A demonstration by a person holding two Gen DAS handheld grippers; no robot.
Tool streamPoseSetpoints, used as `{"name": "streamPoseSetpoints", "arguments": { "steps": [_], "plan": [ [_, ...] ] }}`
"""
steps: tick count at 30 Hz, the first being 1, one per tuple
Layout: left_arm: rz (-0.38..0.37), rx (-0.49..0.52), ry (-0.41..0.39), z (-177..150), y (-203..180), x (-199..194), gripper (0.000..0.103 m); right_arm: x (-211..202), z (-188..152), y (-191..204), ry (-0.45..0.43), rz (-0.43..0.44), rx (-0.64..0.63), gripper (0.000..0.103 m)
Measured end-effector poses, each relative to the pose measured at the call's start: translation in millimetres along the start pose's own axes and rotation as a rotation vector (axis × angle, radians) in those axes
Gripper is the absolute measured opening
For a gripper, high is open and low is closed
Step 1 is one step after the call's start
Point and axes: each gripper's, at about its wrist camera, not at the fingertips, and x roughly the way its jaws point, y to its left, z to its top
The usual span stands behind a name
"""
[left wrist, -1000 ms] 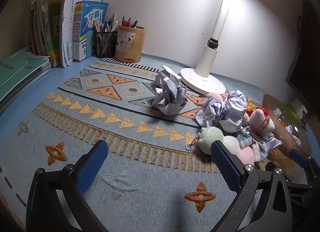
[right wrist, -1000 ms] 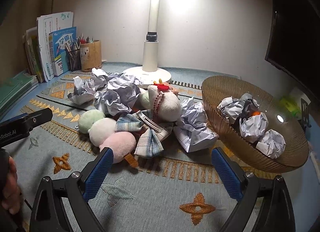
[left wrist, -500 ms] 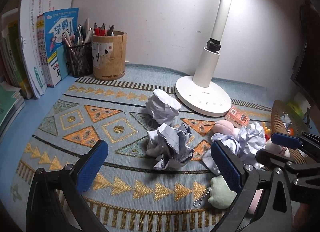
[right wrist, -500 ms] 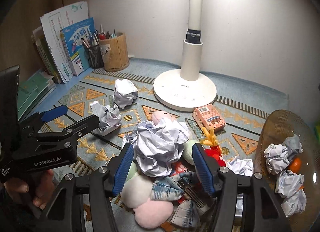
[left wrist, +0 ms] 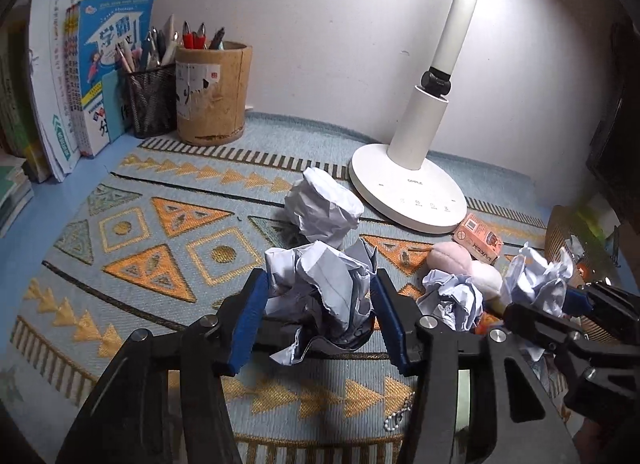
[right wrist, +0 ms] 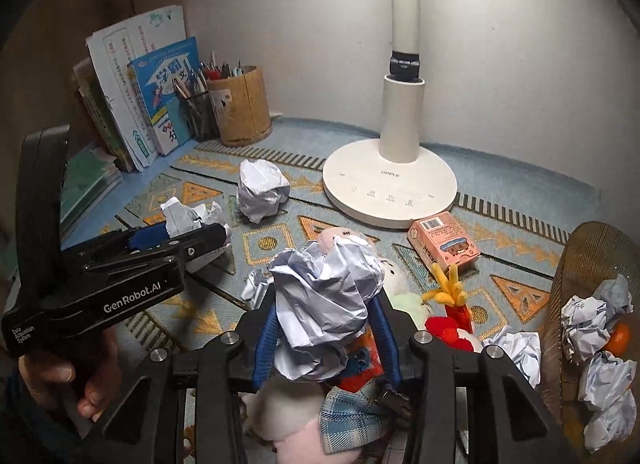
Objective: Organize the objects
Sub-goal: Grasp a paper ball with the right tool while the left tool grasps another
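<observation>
My left gripper (left wrist: pixel 318 318) is shut on a crumpled paper ball (left wrist: pixel 320 292) that rests on the patterned mat (left wrist: pixel 160 264). My right gripper (right wrist: pixel 326 328) is shut on another crumpled paper ball (right wrist: pixel 326 296), held above a heap of plush toys (right wrist: pixel 444 316). A third paper ball (left wrist: pixel 324 205) lies loose near the lamp base; it also shows in the right wrist view (right wrist: pixel 262 189). A brown wicker bowl (right wrist: pixel 580 256) at the right holds several paper balls (right wrist: pixel 600 376). The left gripper shows in the right wrist view (right wrist: pixel 188 229), the right gripper in the left wrist view (left wrist: pixel 560 296).
A white desk lamp (left wrist: pixel 408 183) stands at the back. A pink card box (right wrist: pixel 444 242) lies beside its base. Two pen holders (left wrist: pixel 212 95) and upright books (left wrist: pixel 92 75) stand at the back left. Green books (right wrist: pixel 88 183) are stacked at the left edge.
Both grippers have closed on paper balls. The left moved forward to the ball and shut on it; the right shut on its ball and holds it higher.
</observation>
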Motion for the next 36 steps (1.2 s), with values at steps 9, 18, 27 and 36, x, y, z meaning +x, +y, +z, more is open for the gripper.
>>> {"name": "streamPoseSetpoints", "arguments": {
  "steps": [9, 18, 27, 36],
  "plan": [
    [-0.133, 0.052, -0.098, -46, -34, -98, 0.05, -100, -58, 2, -0.119, 0.056, 0.043, 0.042],
    [-0.158, 0.131, -0.017, -95, -87, -77, 0.05, -85, -143, -35, 0.048, 0.028, 0.126, 0.045],
    [-0.087, 0.207, 0.029, -106, -101, -66, 0.05, -89, -145, -31, 0.041, 0.052, 0.101, 0.087],
    [-0.066, 0.265, -0.001, -111, -111, -74, 0.052, -82, -142, -64, 0.064, 0.104, 0.267, 0.087]
  ]
}}
